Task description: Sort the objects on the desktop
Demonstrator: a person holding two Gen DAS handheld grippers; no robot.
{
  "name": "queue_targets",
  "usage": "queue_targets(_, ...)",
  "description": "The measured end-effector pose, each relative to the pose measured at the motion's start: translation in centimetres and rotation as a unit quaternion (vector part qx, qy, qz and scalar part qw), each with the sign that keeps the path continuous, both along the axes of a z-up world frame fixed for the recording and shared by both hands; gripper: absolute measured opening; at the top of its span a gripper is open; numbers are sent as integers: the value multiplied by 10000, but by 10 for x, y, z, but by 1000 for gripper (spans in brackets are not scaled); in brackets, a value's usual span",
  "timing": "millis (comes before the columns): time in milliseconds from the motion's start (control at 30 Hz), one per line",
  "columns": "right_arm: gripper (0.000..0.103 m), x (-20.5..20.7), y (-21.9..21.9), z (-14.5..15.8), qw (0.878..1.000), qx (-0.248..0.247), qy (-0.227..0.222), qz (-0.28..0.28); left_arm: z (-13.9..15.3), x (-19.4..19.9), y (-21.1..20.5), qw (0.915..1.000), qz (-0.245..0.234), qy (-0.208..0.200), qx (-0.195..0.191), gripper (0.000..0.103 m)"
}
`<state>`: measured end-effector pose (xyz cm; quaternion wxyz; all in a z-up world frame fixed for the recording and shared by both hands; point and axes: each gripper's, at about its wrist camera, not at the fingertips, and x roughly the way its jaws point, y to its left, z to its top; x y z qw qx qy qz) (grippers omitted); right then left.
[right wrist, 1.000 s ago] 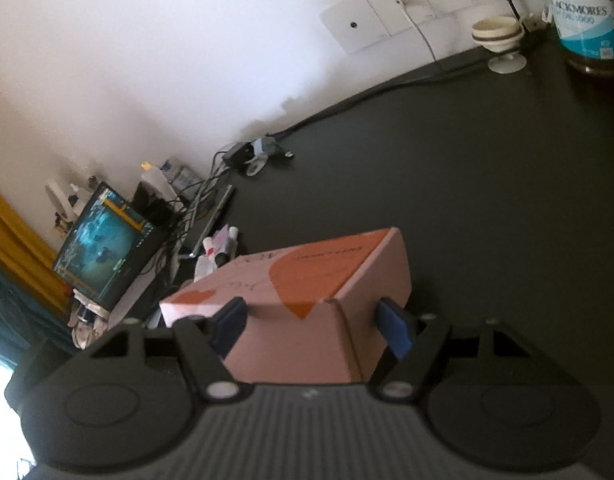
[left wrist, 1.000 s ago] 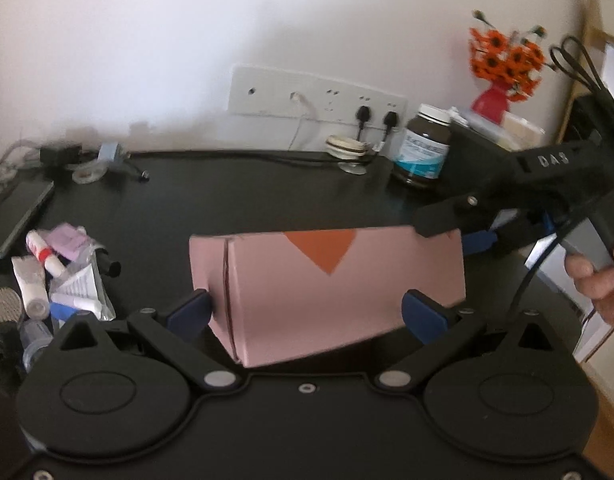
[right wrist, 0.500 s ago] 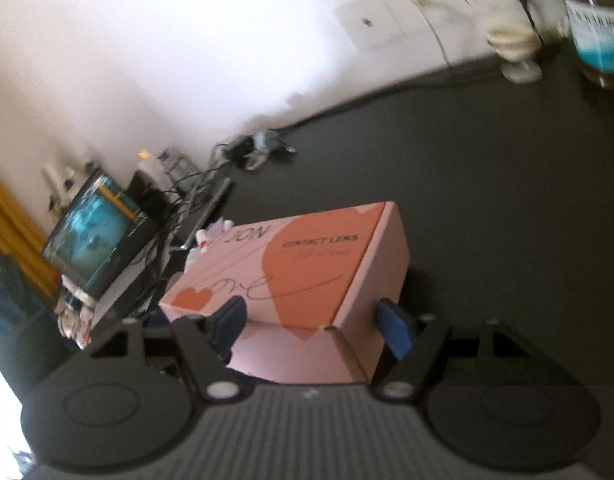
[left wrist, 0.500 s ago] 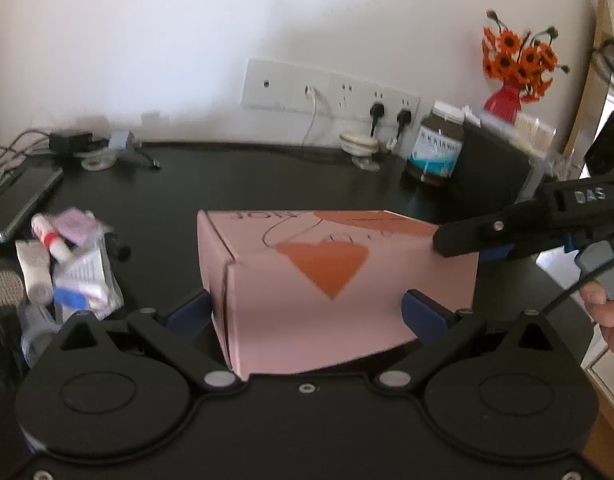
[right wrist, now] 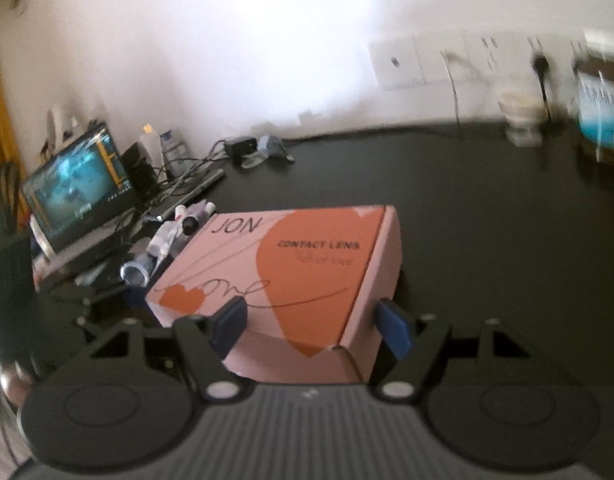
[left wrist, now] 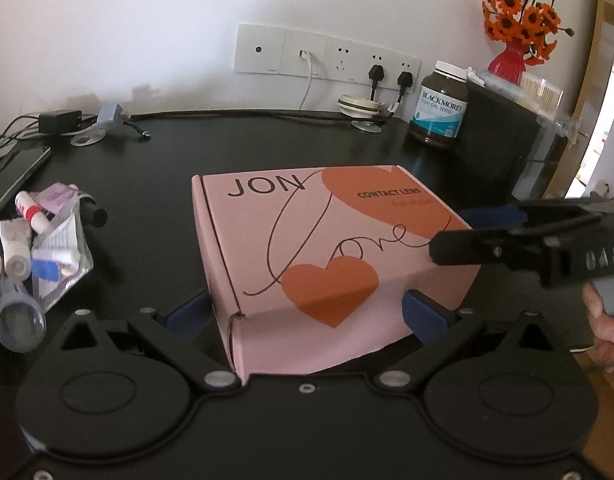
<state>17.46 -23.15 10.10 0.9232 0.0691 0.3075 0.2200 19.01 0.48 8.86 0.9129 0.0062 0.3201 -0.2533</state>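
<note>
Behind pink box (left wrist: 319, 248), bare desktop (left wrist: 235, 140).

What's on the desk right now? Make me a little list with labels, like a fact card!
Main thing: pink box with hearts, printed "JON" and "CONTACT LENS"
Box lid: closed
Left gripper: straddles the near end of the box
Right gripper: straddles the box's right end
Left of box: pile of small tubes
By the wall: brown bottle, orange flowers in a red vase
Surface: black desk
</note>
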Motion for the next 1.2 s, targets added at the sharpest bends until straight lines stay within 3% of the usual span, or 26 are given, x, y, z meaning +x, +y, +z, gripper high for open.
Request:
queue_targets(67, 73, -6, 6, 2, 9990, -270, -329, 126, 4, 0, 2, 10000, -6, -69, -17, 102)
queue_targets(233, 84, -20, 16, 0, 9948, -604, -678, 453, 12, 2, 6, 9998, -142, -141, 27, 103)
queue_targets(367, 84, -7, 24, -8, 9924, -930, -682, 433, 6, 18, 3, 9998, -74, -30, 203, 102)
queue_targets(467, 84, 10, 22, -12, 9950, -754, -548, 347, 0, 33, 3, 9997, 41, 12, 238, 103)
queue_targets(667, 78, 42, 19, -16, 9979, -500, -378, 149, 2, 64, 0, 9985, 224, -69, 495, 102)
queue_targets(800, 68, 63, 19, -16, 9978, -559, -359, 25, 4, 88, -4, 9983, 258, -39, 517, 102)
queue_targets(967, 62, 91, 18, -13, 9975, -628, -318, -62, 7, 116, -14, 9968, 395, -172, 681, 101)
queue_targets(1200, 61, 135, 14, -17, 9975, -612, -75, -335, 8, 155, -22, 9942, 637, -254, 825, 101)
